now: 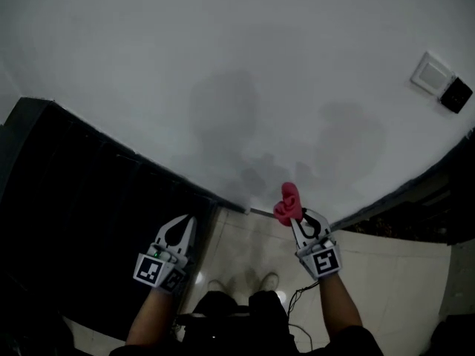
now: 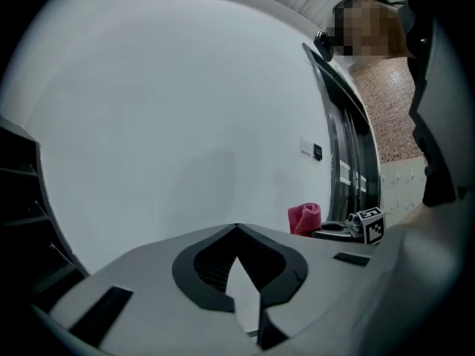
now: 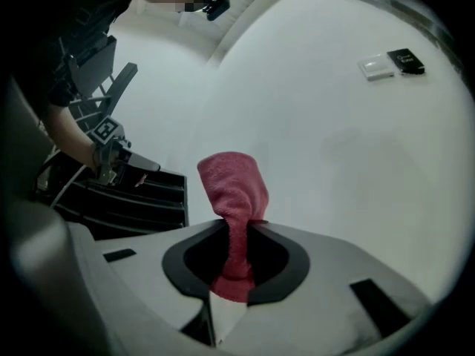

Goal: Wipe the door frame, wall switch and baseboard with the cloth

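Note:
A pink cloth [image 1: 288, 201] sticks up out of my right gripper [image 1: 300, 218], which is shut on its lower end close to the white wall. In the right gripper view the cloth [image 3: 234, 188] rises from between the jaws of the right gripper [image 3: 236, 227]. The white wall switch [image 1: 432, 73] is high on the wall at the far right, well away from the cloth. A dark door frame [image 1: 415, 188] runs along the wall's right side. My left gripper [image 1: 185, 222] is shut with nothing in it, level with the right one. Its jaws [image 2: 237, 230] point at bare wall.
A small black device [image 1: 455, 93] is mounted beside the switch. A dark slatted unit [image 1: 82, 176] stands against the wall on the left. Beige floor tiles [image 1: 393, 273] lie below, with the person's shoes [image 1: 241, 282] between the grippers. A thin strip [image 1: 260, 212] marks the wall's foot.

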`<state>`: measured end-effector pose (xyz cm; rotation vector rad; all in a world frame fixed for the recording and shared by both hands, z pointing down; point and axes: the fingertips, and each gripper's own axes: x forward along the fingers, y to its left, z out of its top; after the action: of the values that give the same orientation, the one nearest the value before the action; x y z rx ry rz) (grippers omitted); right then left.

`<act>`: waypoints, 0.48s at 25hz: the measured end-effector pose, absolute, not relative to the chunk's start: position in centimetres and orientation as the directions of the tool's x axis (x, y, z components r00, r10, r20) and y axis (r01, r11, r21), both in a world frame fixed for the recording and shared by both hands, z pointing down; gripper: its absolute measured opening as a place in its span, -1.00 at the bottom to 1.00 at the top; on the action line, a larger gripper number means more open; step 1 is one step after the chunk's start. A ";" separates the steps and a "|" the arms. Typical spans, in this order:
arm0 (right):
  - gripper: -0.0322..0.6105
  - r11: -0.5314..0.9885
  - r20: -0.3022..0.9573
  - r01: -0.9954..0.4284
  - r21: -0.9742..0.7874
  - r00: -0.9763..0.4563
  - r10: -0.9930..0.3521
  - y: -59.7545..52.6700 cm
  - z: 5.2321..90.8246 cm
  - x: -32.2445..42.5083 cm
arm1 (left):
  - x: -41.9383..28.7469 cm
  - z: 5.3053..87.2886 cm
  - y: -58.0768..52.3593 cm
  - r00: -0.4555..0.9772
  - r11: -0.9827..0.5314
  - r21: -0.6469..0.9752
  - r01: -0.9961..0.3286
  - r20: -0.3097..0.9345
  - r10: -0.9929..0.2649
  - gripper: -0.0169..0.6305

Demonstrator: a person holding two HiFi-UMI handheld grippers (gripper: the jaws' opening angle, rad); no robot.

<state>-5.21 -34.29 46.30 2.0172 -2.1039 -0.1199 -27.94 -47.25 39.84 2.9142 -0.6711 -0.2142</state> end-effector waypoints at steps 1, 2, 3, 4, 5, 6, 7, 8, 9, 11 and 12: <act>-0.71 0.059 0.120 -0.972 0.226 -0.032 -0.992 -34.4 47.9 -4.7 | -27.1 41.3 -47.4 0.893 -0.892 0.171 -0.419 -0.102 -0.439 -0.94; -0.71 0.067 0.137 -0.969 0.237 -0.035 -0.990 -34.5 49.8 -4.2 | -26.3 42.8 -47.6 0.895 -0.894 0.170 -0.415 -0.100 -0.435 -0.94; -0.71 0.077 0.156 -0.966 0.248 -0.038 -0.987 -34.7 51.9 -3.8 | -25.6 44.6 -47.8 0.897 -0.896 0.168 -0.411 -0.099 -0.431 -0.94; -0.71 0.089 0.174 -0.962 0.259 -0.044 -0.984 -34.9 54.3 -3.4 | -24.9 46.6 -48.0 0.900 -0.898 0.167 -0.406 -0.100 -0.425 -0.94; -0.71 0.104 0.190 -0.957 0.271 -0.052 -0.980 -35.1 57.0 -3.2 | -24.2 49.0 -48.2 0.903 -0.901 0.168 -0.399 -0.099 -0.418 -0.94; -0.71 0.119 0.209 -0.953 0.278 -0.060 -0.976 -35.4 60.1 -3.1 | -23.7 51.7 -48.5 0.908 -0.905 0.169 -0.391 -0.094 -0.409 -0.94; -0.71 0.130 0.229 -0.951 0.280 -0.066 -0.971 -35.9 63.4 -3.0 | -23.2 54.8 -48.9 0.913 -0.909 0.167 -0.381 -0.083 -0.398 -0.94; -0.71 0.136 0.246 -0.952 0.275 -0.068 -0.967 -36.5 67.1 -3.0 | -22.7 58.1 -49.4 0.920 -0.915 0.160 -0.371 -0.069 -0.386 -0.94; -0.71 0.136 0.254 -0.954 0.266 -0.067 -0.965 -37.3 70.8 -2.7 | -22.0 61.5 -50.1 0.927 -0.921 0.149 -0.359 -0.059 -0.371 -0.94; -0.71 0.141 0.258 -0.959 0.245 -0.075 -0.963 -39.0 77.9 -1.2 | -19.6 67.6 -50.5 0.937 -0.935 0.130 -0.329 -0.074 -0.340 -0.94; -0.71 0.156 0.266 -0.957 0.244 -0.089 -0.960 -39.7 81.4 -0.4 | -18.2 70.3 -50.2 0.941 -0.941 0.128 -0.313 -0.091 -0.325 -0.94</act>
<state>-0.35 -39.68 81.35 1.8320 -2.0811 -0.0108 -18.23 -50.16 70.31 2.9843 -0.4922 -0.1683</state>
